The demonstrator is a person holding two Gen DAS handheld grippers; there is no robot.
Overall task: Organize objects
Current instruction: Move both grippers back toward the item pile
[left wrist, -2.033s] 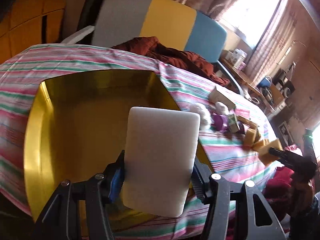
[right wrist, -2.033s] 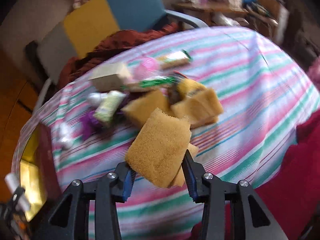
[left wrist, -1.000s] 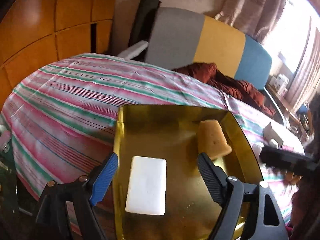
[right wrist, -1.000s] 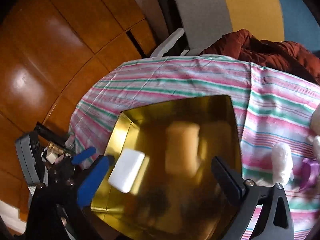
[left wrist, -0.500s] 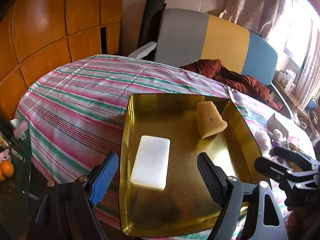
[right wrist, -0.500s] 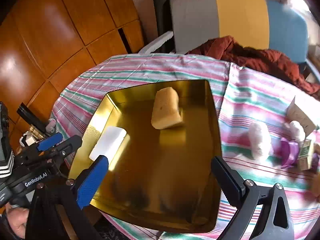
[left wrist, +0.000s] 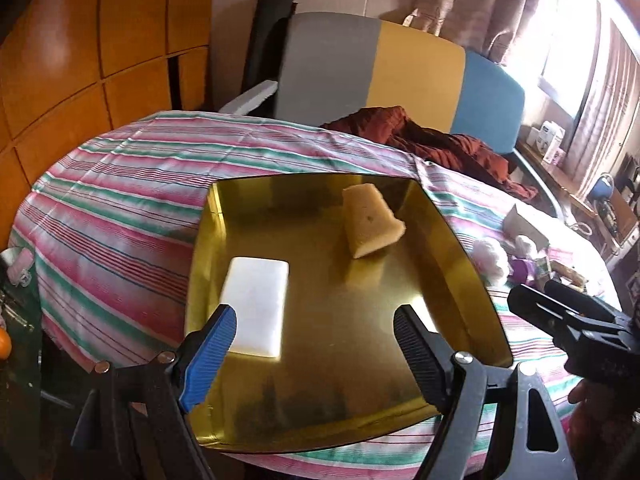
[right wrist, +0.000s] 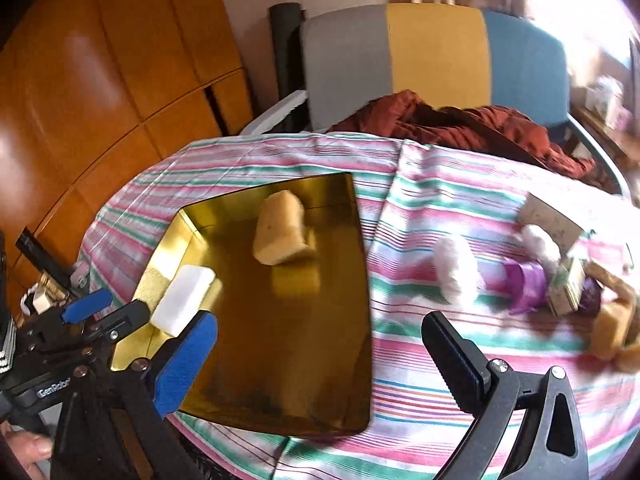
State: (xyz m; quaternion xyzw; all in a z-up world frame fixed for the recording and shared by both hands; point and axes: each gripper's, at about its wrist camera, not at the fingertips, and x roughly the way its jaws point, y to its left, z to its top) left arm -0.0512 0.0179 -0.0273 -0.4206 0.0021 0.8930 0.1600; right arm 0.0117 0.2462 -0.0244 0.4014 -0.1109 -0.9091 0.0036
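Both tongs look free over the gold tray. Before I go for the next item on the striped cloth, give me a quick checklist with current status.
1. Left tongs empty and open: ok.
2. Right tongs empty and open: ok.
3. White rectangular foam block lying flat inside the shiny gold square tray: ok.
4. Yellow sponge wedge inside the tray, apart from the foam block: ok.
5. Remaining items on the pink-and-green striped tablecloth in view, including the white fluffy ball and purple object: ok, though blurred.
6. Clear path to the white fluffy ball from the right tongs: ok; cloth between them looks bare.
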